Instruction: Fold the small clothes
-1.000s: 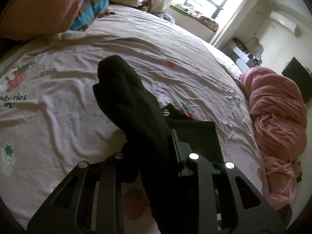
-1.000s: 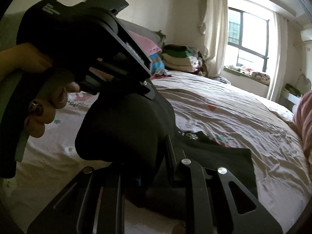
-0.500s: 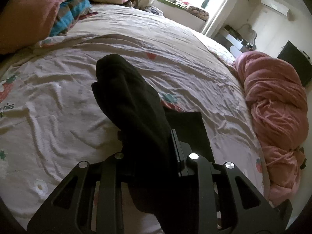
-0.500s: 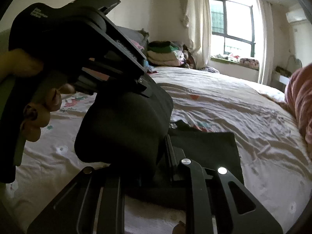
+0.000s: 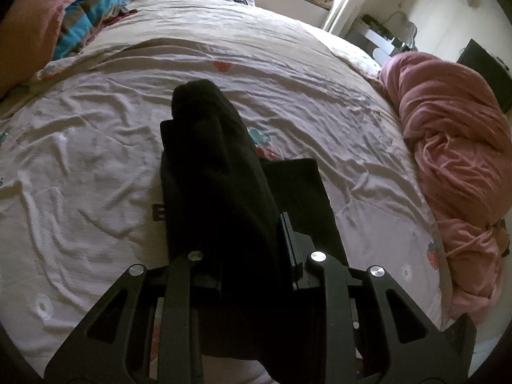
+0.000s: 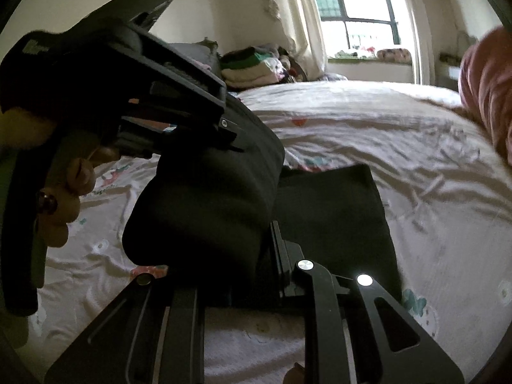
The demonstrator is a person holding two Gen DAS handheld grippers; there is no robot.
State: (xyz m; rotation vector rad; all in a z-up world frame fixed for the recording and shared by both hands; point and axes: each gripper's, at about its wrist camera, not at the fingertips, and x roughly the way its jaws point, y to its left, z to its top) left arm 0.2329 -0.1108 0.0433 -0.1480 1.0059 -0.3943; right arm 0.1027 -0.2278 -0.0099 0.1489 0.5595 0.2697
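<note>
Gripping one black garment [image 5: 220, 172] between both grippers, left gripper [image 5: 252, 249] and right gripper [image 6: 243, 262] jaws clamped on it, one bed [image 5: 96, 147].

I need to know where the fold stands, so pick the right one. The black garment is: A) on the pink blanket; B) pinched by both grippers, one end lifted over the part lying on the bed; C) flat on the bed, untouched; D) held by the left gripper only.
B: the left gripper and right gripper each clamp the black garment, raised above its flat part on the bed.
</note>
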